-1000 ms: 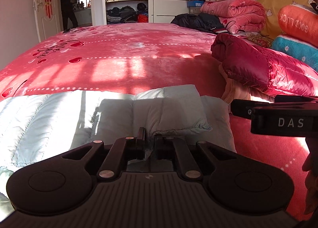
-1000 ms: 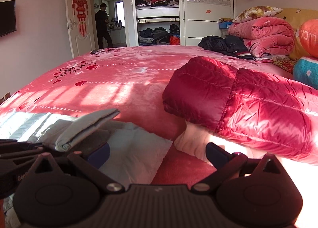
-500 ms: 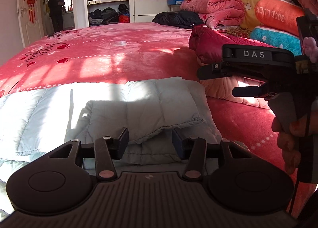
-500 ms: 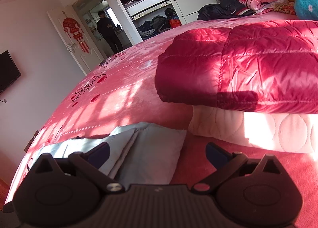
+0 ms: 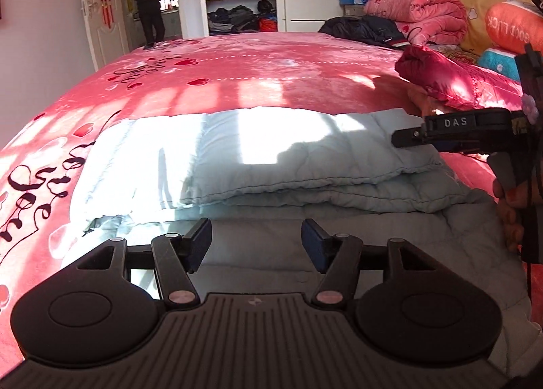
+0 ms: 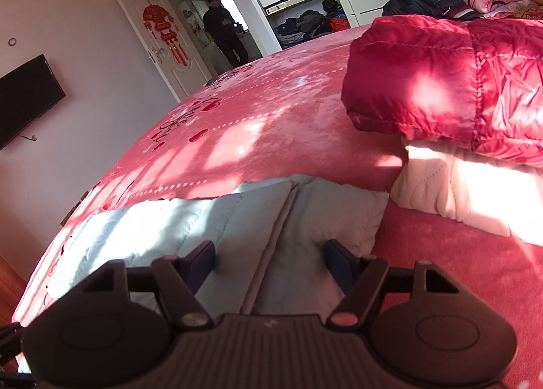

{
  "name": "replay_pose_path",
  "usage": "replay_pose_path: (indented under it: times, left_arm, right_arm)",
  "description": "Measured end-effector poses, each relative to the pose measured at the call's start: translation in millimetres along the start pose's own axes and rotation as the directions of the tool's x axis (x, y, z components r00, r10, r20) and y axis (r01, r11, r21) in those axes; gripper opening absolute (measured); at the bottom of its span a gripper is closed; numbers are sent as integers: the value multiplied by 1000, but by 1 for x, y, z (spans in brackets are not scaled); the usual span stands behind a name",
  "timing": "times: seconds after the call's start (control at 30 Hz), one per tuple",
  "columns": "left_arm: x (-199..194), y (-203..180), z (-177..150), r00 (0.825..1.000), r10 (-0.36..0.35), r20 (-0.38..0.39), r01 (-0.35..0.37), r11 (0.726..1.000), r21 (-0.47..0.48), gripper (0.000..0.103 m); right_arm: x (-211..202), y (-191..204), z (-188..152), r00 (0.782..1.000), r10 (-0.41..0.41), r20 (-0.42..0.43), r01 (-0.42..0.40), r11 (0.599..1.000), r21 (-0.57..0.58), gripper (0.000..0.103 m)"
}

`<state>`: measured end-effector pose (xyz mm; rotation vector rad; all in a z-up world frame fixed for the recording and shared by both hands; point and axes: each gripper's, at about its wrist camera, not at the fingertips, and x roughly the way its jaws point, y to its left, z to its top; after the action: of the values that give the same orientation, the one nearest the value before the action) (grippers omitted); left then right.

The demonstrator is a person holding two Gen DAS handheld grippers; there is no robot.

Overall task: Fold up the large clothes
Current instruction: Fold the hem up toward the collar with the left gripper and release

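A pale blue padded coat [image 5: 305,158] lies folded in layers on the red bed cover [image 5: 258,70]. My left gripper [image 5: 258,243] hovers at its near edge, jaws opening, with nothing between the pads. My right gripper [image 6: 271,253] is over the coat's right end [image 6: 305,212]. Its jaws are closing, and the puffy cloth with a fold line lies between the fingers, not visibly pinched. In the left wrist view the right gripper [image 5: 400,139] reaches in from the right, held by a hand [image 5: 509,206].
A folded red down jacket [image 6: 441,83] sits on a cream quilted piece [image 6: 458,192] just right of the coat. Pillows and rolled pink bedding [image 5: 424,16] are stacked at the back right. A person [image 5: 149,12] stands in the far doorway. A TV [image 6: 27,97] hangs on the left wall.
My left gripper let go of the coat's folded flap, opened and drew back. My right gripper tipped down onto the coat's right end and its jaws narrowed.
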<state>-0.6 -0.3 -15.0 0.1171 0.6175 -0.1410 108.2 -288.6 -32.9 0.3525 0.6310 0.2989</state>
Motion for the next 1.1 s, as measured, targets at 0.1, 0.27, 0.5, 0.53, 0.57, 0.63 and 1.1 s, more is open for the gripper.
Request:
replay_pose_path:
  times: [0.1, 0.27, 0.5, 0.53, 0.57, 0.63, 1.1]
  left_arm:
    - [4, 21, 3, 999, 51, 8, -50, 997, -56, 73]
    - [9, 48, 6, 993, 119, 17, -116, 985, -130, 74]
    - [13, 56, 10, 988, 147, 47, -136, 973, -188, 76]
    - [12, 51, 9, 987, 150, 51, -138, 972, -191, 76]
    - [12, 51, 7, 987, 153, 55, -140, 971, -195, 76]
    - [14, 50, 10, 985, 158, 65, -142, 969, -201, 77]
    - [24, 46, 6, 981, 143, 132, -115, 973, -198, 80]
  right_arm:
    - [1, 6, -1, 1000, 10, 8, -10, 999, -37, 42]
    - [-8, 18, -2, 999, 5, 50, 1, 994, -113, 18]
    - [-27, 21, 6, 996, -53, 78, 64, 988, -144, 7]
    - [-30, 18, 6, 995, -62, 75, 71, 988, -136, 7]
    - [-31, 15, 5, 995, -79, 67, 87, 988, -127, 6]
    - [-31, 8, 3, 993, -108, 37, 112, 987, -113, 6]
    - [-34, 18, 5, 983, -163, 85, 176, 969, -173, 76]
